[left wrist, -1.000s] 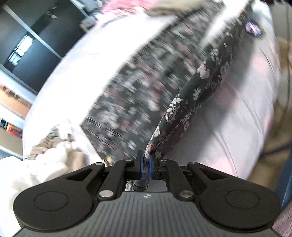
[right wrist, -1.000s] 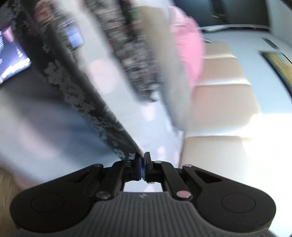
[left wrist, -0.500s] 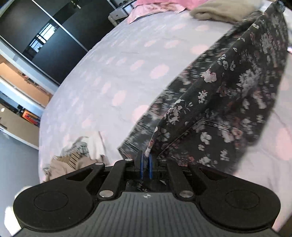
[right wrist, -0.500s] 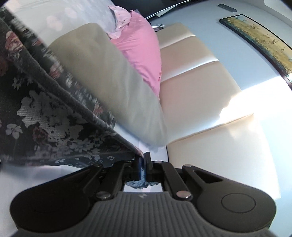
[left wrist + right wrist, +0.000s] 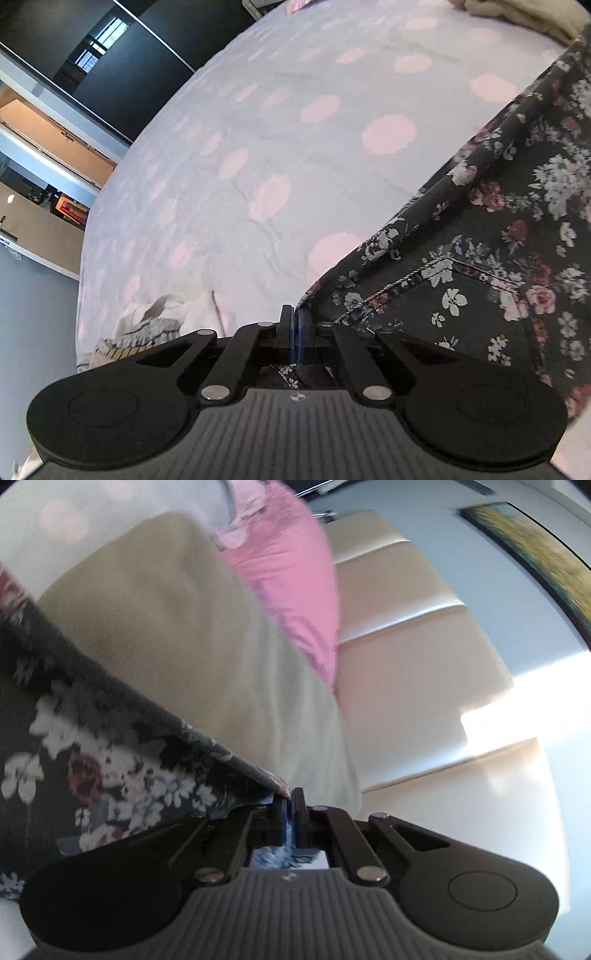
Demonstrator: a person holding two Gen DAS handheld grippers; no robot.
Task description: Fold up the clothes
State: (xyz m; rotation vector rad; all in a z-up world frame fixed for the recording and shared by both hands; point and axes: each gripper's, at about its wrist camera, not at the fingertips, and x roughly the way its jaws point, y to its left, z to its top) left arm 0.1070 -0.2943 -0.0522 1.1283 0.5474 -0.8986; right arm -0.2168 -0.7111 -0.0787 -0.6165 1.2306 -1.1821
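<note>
A dark floral garment [image 5: 491, 258] stretches over the right side of the bed in the left wrist view. My left gripper [image 5: 295, 321] is shut on its near edge, with cloth pinched between the blue pads. In the right wrist view the same floral garment [image 5: 92, 760] fills the lower left, and my right gripper [image 5: 289, 805] is shut on another corner of it. The cloth runs taut away from each gripper.
The bedsheet [image 5: 280, 147] is pale with pink dots. A crumpled white and striped pile of clothes [image 5: 147, 325] lies near the bed's left edge. A beige folded item [image 5: 177, 635], a pink pillow [image 5: 295, 576] and a cream padded headboard [image 5: 424, 686] lie ahead of the right gripper.
Both grippers have carried the floral garment across the bed while staying shut on it. The garment has gone from hanging in the air to spreading lower over the sheet; the beige item looms closer.
</note>
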